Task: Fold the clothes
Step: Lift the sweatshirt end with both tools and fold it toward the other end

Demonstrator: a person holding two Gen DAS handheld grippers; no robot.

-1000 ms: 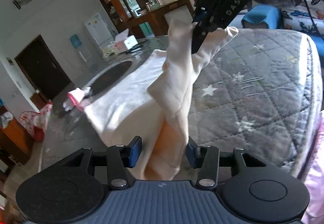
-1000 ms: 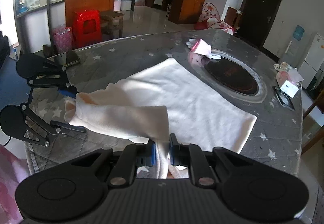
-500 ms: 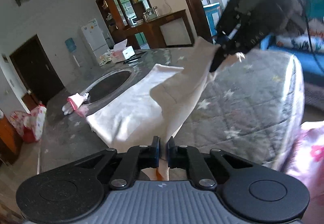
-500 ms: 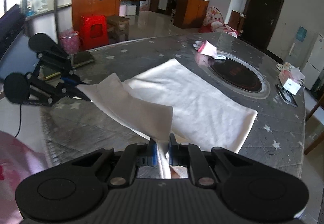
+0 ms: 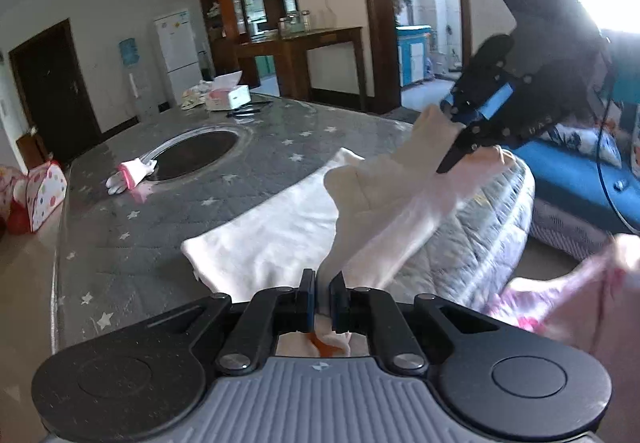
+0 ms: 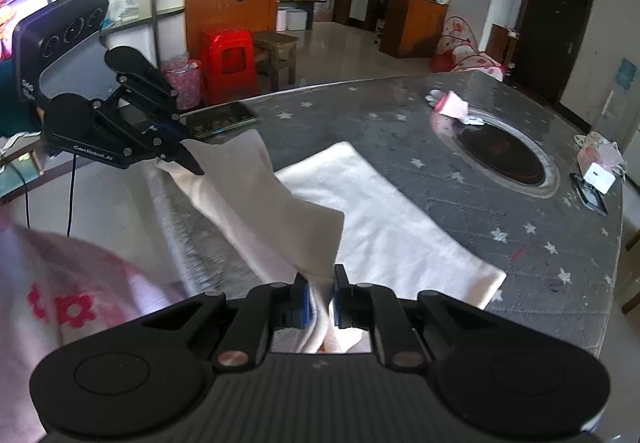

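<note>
— Two grippers, both busy? What have I got on my screens?

— Both clamped on the cream garment (image 5: 384,203). On the left wrist view my left gripper (image 5: 323,297) pinches a fold at the bottom centre, and my right gripper (image 5: 460,147) bites another corner at the upper right.

— And where does the garment sit?

— Partly lifted. Its near end rises between the grippers; the rest lies flat on the grey starred worktop (image 6: 500,203), centre of frame.

— Anything else around?

— On the right wrist view, a pink-and-white glove (image 6: 452,109) rests beside the dark round inset (image 6: 504,159) at the upper right, well apart from the garment. A tablet (image 6: 220,119) lies near the worktop's left edge.
</note>
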